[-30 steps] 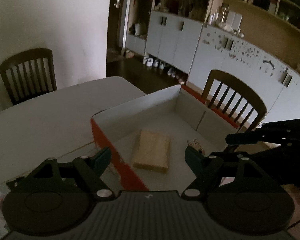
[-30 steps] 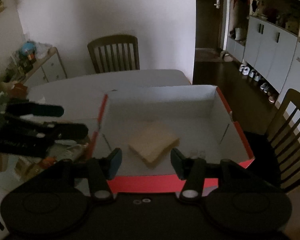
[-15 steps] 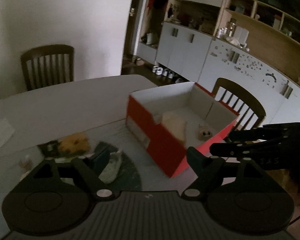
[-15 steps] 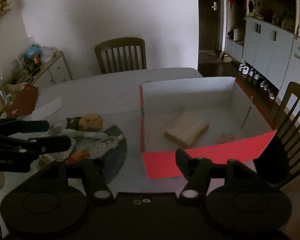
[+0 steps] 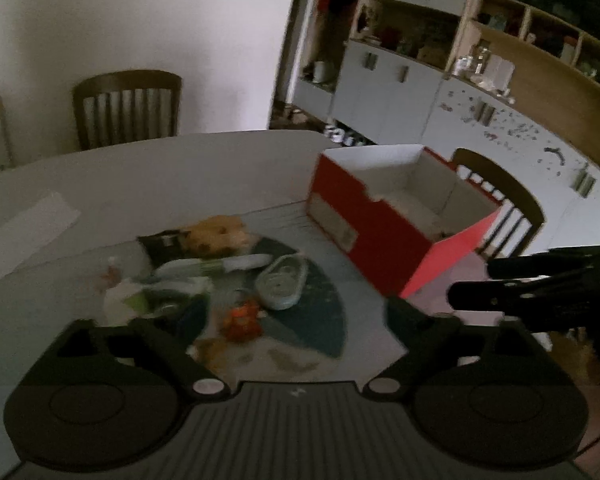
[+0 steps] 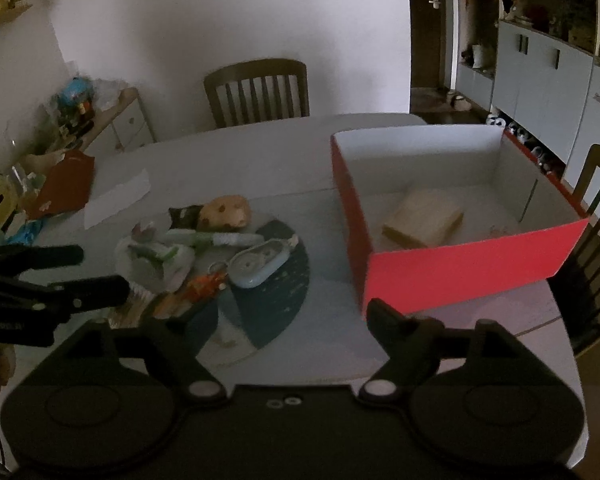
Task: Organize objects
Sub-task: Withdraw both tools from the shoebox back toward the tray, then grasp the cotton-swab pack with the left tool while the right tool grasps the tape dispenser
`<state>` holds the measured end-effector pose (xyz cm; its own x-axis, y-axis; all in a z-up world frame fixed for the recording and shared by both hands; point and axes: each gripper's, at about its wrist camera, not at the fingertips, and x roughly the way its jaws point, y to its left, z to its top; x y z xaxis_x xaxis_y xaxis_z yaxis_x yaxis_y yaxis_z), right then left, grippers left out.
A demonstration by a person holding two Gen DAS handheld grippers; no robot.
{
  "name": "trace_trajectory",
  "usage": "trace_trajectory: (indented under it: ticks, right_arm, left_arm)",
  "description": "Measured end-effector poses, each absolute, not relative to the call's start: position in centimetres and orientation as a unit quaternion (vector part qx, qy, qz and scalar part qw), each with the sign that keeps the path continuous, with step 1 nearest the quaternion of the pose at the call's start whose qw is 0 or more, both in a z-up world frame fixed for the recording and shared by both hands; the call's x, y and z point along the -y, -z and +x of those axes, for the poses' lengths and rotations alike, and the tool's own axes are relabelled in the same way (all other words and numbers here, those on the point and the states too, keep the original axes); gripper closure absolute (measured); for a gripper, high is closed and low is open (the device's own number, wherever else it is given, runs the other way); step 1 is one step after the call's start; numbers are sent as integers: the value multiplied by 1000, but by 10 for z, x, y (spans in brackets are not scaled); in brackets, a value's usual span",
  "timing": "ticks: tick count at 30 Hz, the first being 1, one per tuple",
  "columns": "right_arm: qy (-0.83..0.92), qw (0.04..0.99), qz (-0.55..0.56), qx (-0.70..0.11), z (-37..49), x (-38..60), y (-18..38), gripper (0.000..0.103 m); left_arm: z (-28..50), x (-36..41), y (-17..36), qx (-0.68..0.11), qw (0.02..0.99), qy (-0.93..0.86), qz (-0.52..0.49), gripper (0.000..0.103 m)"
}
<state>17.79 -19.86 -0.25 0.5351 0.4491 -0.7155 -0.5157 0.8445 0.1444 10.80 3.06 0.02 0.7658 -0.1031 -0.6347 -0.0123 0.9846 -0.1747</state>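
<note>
1. Left wrist view: left gripper (image 5: 296, 308) empty, jaws opening wide; pile (image 5: 220, 276) of small things on the desk (image 5: 140, 176) lies just ahead between its fingers.
2. Right gripper (image 6: 288, 316) also empty, jaws opening; box (image 6: 460, 264) ahead to its right, pile ahead to its left.
3. Box holds a tan block (image 6: 424, 218); something small beside it, too blurred to name.
4. Step, as judged: reaching for the next item. Next move calls for singling one out, perhaps the blue case (image 6: 260, 266), and closing on it cleanly.
5. Pile items overlap; several unreadable. Left finger of each gripper blends into the dark mat (image 6: 276, 312).
</note>
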Motion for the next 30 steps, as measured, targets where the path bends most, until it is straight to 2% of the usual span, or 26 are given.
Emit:
trace_trajectory:
  ticks: [6, 16, 30]
  right_arm:
    - [-269, 872, -47, -407, 173, 180, 14, 21]
    - [-255, 872, -84, -410, 181, 150, 39, 21]
    - [-249, 860, -107, -432, 213, 117, 67, 21]
  left_arm:
    - [93, -49, 15, -329, 941, 6, -77, 0]
    - [85, -78, 59, -362, 928, -36, -86, 0]
    - [97, -98, 103, -391, 916, -83, -37, 0]
